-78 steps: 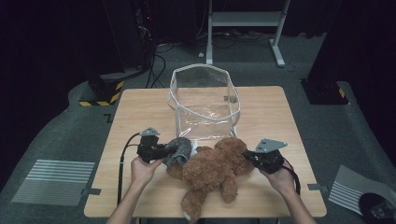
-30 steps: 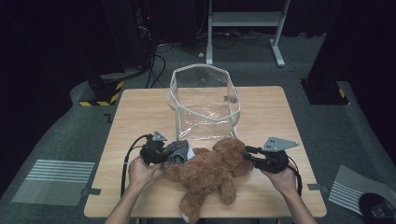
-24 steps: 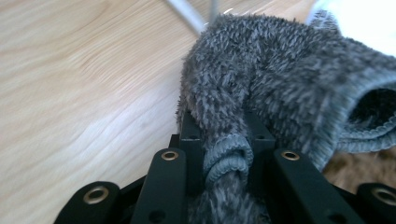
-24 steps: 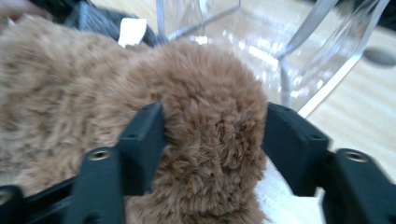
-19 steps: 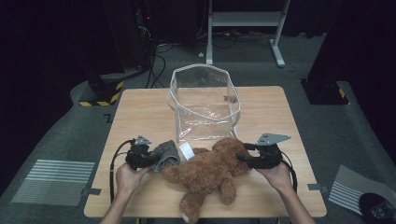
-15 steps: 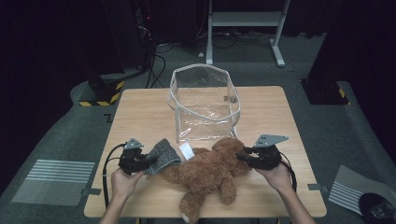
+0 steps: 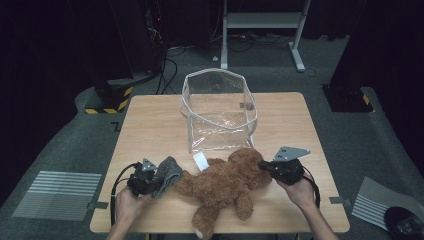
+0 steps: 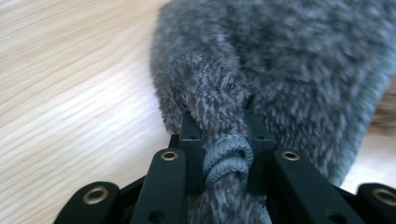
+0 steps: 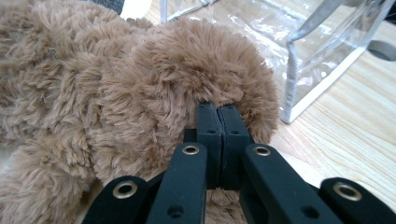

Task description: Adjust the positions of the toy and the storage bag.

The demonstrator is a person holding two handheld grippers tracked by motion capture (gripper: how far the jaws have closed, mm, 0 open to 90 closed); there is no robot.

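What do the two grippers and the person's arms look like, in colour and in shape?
Both grippers are black. The left gripper and the right gripper each carry a grey three-cornered plate on top and trail a black cable. Seen up close, the jaws are flat black bars with brass-coloured rivets, ending in square black pads. The forearms are bare, with no sleeves or gloves in view.

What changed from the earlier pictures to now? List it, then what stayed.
The left gripper, shut on the grey plush cloth, pulled it leftward off the brown teddy bear, across the wooden table. The right gripper has just been closing its jaws and now pinches the bear's fur at the right side. The bear, its white tag and the clear plastic bag stayed in place.
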